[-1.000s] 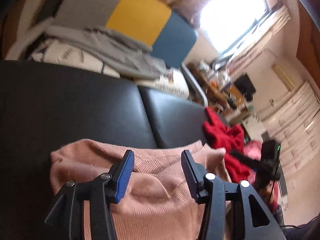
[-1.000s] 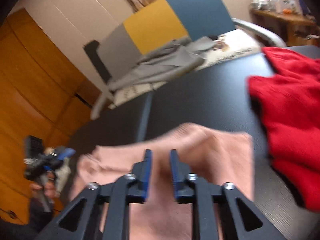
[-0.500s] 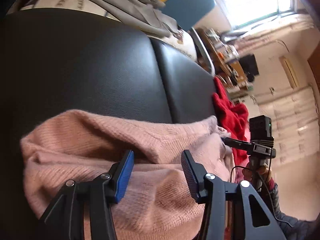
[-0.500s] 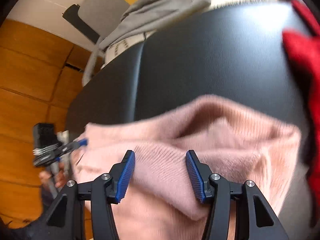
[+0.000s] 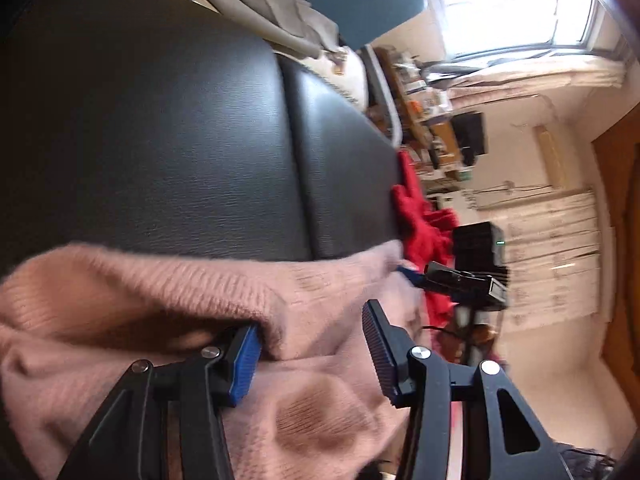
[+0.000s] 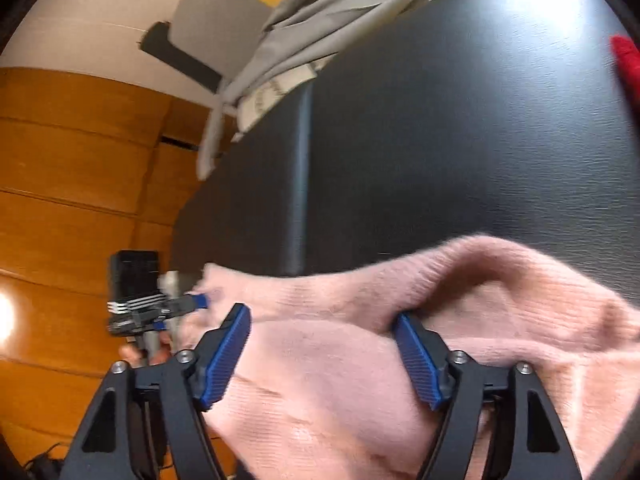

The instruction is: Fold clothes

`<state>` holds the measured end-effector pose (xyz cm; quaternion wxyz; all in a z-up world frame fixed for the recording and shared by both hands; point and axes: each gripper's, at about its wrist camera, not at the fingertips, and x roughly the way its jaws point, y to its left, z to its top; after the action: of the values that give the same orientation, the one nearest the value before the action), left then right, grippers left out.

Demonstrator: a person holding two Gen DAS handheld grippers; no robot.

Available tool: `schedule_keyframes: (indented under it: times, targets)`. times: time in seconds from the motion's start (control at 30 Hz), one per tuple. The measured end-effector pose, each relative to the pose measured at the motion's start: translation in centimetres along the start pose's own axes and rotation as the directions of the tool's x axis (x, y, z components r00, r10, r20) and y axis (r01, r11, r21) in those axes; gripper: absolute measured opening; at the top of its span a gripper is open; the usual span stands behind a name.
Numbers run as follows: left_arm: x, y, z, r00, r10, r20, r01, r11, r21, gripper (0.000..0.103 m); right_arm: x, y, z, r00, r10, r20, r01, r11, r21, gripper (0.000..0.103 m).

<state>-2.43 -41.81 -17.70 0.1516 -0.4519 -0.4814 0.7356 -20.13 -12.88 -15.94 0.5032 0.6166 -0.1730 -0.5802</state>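
Both the left gripper and right gripper gape over a doubled pink sweater on the black table, its fold apparently being settled and needing smoothing.

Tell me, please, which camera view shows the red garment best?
The left wrist view. There the red garment shows as a crumpled heap at the far edge of the black surface, beyond the pink sweater. The right wrist view catches only a small red corner at its right edge.

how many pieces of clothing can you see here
3: a pink sweater under both open grippers, a red garment at the black surface's right edge, and grey clothing heaped on the chair behind; more may be hidden.
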Motion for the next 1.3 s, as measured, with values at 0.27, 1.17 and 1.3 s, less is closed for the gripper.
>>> schedule_keyframes:
  times: [0.27,1.17,1.3]
  targets:
    - [-0.6,3.2,1.6,0.964,-0.206,0.168,0.235,0.957,-0.170,0.050,-0.8,-2.7,0.5,0.946,0.214,0.245,-0.257,0.953,0.161,0.087]
    - [-7.3,2.3,-6.4,0.957,-0.024,0.289,0.049,0.995,-0.082,0.052,-8.7,-0.5,-8.1,0.956,-0.117,0.269,0.121,0.993,0.002,0.090]
    - [-8.5,2.1,-7.9,0.948,0.021,0.317,0.003,0.997,-0.074,0.053,-8.2,-1.3,-8.7,0.943,-0.123,0.310,0.123,0.992,0.022,0.074]
